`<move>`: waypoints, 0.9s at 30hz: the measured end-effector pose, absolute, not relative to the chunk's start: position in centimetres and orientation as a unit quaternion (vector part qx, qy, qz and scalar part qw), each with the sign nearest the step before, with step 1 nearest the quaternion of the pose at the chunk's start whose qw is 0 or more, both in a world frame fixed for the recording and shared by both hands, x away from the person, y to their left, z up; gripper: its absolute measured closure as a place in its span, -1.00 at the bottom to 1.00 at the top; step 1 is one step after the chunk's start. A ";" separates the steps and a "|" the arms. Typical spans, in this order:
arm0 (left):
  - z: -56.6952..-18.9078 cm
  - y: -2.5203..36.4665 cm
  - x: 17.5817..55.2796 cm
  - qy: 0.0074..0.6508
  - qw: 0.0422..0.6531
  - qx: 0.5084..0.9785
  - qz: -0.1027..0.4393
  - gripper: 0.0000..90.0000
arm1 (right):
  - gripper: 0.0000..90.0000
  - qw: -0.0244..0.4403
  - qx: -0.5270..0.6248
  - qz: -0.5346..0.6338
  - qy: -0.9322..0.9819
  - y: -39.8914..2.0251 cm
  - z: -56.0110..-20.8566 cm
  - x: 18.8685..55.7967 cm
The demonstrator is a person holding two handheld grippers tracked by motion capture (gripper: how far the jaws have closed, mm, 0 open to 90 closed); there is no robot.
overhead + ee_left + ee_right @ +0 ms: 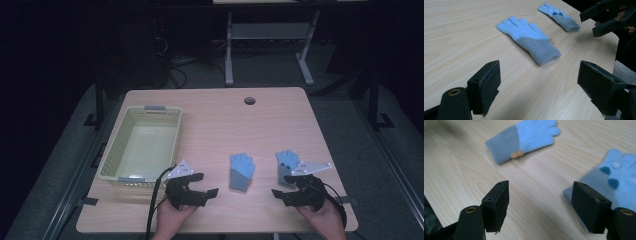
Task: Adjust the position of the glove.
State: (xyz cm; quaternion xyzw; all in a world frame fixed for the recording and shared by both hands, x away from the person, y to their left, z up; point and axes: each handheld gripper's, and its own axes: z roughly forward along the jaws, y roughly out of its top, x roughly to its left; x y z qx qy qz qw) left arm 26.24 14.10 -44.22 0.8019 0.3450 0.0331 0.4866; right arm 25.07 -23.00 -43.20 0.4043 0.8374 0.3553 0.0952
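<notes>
Two light-blue knit gloves with grey cuffs lie flat on the wooden table point(215, 120). The plain glove point(241, 171) point(529, 40) point(524, 137) rests near the middle front, fingers pointing away from me. The second glove point(286, 164) point(560, 16) point(616, 185), with dark dots on it, lies to its right. My left gripper point(206, 184) point(539, 72) hovers left of the plain glove, open and with nothing between its pads. My right gripper point(283, 186) point(540, 192) point(596, 22) stands open beside the dotted glove's cuff, nothing between its jaws.
A pale yellow plastic basket point(116, 135) sits at the table's left, with nothing in it. A round cable hole point(249, 100) lies near the far edge. The legs of another table stand on the dark floor beyond.
</notes>
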 end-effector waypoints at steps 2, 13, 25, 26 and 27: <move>-44.2 14.0 26.2 0.344 0.486 0.803 0.032 -0.60 | -0.33 0.094 0.405 0.354 0.838 -23.0 -43.2 25.1; -44.0 13.8 25.7 0.335 0.489 0.804 0.038 -0.62 | -0.37 0.102 0.405 0.340 0.843 -22.7 -42.7 25.2; -43.7 14.6 25.7 0.341 0.492 0.800 0.041 -0.60 | -0.44 0.106 0.401 0.318 0.852 -22.4 -41.2 27.6; -43.8 14.6 25.8 0.343 0.493 0.799 0.039 -0.60 | -0.44 0.104 0.403 0.316 0.852 -22.6 -41.2 27.8; -43.8 14.6 25.8 0.343 0.493 0.799 0.039 -0.60 | -0.44 0.104 0.403 0.316 0.852 -22.6 -41.2 27.8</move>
